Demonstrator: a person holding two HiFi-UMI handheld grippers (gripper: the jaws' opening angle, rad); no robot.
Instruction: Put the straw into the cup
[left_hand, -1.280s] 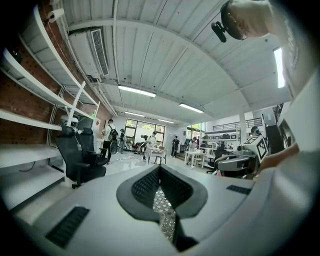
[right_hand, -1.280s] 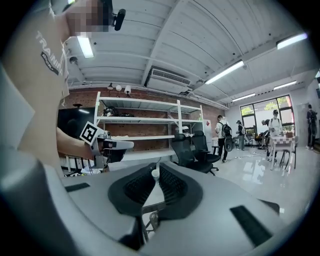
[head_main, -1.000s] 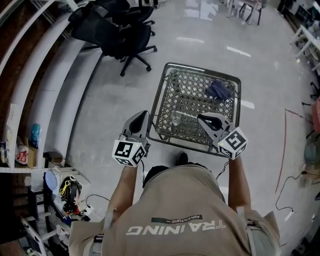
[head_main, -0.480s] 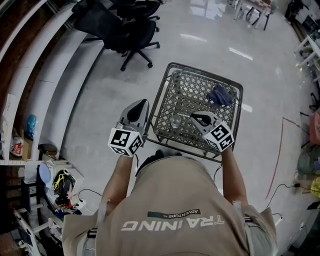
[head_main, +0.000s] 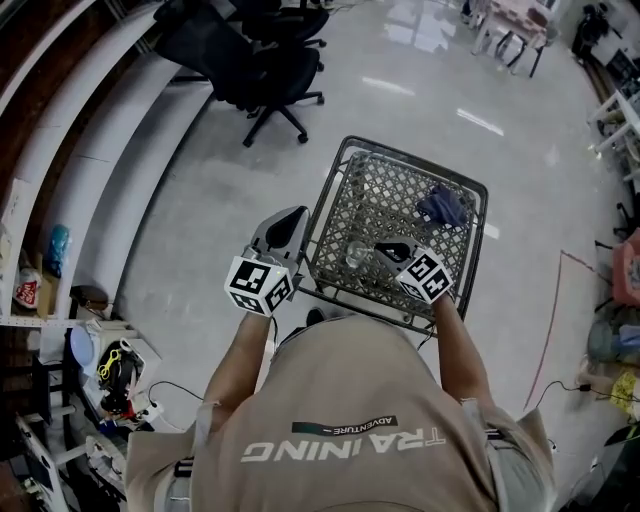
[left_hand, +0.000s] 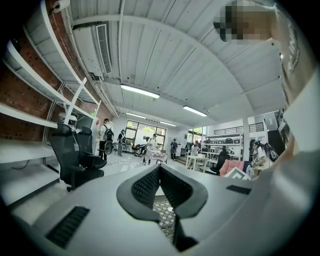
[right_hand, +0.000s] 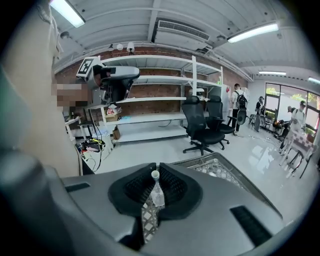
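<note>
The left gripper (head_main: 288, 222), a grey two-jaw tool with a marker cube, is held just outside the near left edge of the grey wire-mesh basket (head_main: 385, 200). In the left gripper view its jaws are seen pressed together with nothing between them. The right gripper (head_main: 383, 248) is reached into the basket, and in the right gripper view its jaws are seen clamped on the thin white plastic straw (right_hand: 155, 176), one end of which shows just past the pads. The small clear plastic cup (head_main: 355, 254) is stood upright on the mesh, just beside the right gripper's tip. Farther back in the basket a crumpled blue cloth (head_main: 443, 205) is seen, and beyond it a black office chair (head_main: 255, 60).

The step in hand is judged to be the approach, as the straw is not yet in the cup. Its free end needs to be brought over the rim, lowered inside and then released.
</note>
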